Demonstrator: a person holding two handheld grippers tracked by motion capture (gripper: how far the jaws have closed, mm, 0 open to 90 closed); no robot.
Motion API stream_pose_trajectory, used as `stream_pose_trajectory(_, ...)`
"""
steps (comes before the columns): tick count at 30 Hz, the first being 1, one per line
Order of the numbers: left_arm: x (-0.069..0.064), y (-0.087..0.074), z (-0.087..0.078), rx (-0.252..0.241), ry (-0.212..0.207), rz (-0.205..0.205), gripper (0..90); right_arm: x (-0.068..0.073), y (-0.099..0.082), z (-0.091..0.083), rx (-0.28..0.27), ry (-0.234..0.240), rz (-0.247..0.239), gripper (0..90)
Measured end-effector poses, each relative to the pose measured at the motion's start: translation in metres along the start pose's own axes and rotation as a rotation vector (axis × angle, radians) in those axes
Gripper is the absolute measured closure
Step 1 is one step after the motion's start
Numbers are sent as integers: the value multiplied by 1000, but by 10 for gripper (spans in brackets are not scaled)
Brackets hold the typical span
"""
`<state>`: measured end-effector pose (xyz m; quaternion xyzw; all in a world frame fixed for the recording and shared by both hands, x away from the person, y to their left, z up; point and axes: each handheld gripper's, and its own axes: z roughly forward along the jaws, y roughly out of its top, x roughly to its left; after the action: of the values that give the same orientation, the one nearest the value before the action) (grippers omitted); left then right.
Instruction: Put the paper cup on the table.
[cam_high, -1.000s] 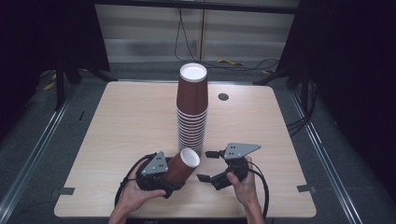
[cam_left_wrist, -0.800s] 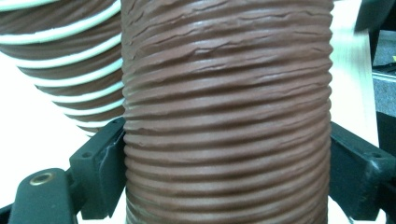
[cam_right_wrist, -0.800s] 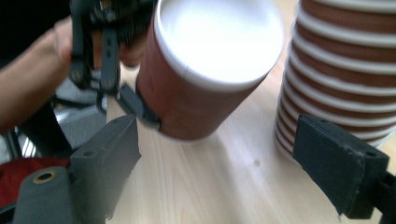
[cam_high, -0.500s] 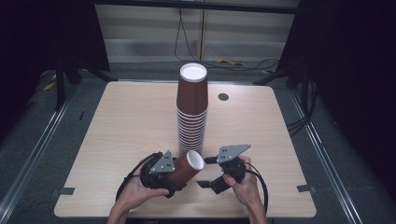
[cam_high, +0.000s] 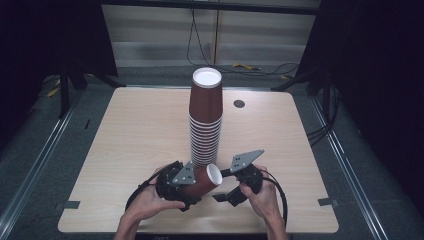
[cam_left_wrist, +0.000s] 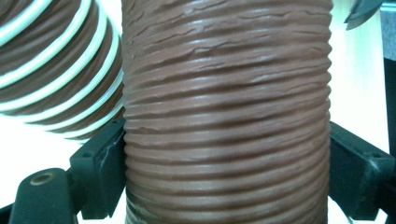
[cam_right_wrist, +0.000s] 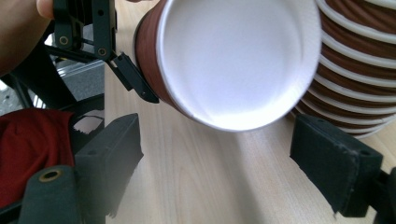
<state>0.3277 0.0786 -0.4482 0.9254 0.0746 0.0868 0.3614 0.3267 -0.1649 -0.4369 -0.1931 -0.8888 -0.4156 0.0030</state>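
Observation:
A tall stack of brown ribbed paper cups (cam_high: 205, 127) stands upside down at the table's middle. In front of it my left gripper (cam_high: 194, 184) is shut on a single brown cup (cam_high: 202, 181), which lies on its side with its white mouth facing right. In the left gripper view the cup (cam_left_wrist: 224, 116) sits between the two jaws, which press on both sides, and the stack (cam_left_wrist: 51, 70) is behind it. My right gripper (cam_high: 234, 193) is open just right of the cup's mouth. From the right gripper (cam_right_wrist: 215, 172), the cup's white inside (cam_right_wrist: 238, 60) lies straight ahead, above the gap.
The wooden table (cam_high: 135, 130) has bare room to the left and right of the stack. A small round dark grommet (cam_high: 239, 104) is at the back right. Black cables loop from both grippers near the front edge. The stack (cam_right_wrist: 359, 56) is close on the right gripper's right.
My left gripper has carried the cup a little to the right, closer to the right gripper. The right hand has hardly moved.

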Motion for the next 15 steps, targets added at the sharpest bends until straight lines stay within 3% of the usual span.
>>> stream_pose_trajectory(6,-3,9,4,46,-5,42,136,-1,0,0,-2,4,-4,167)
stream_pose_trajectory(15,-5,15,8,98,-30,69,136,0,5,0,5,28,-25,134)
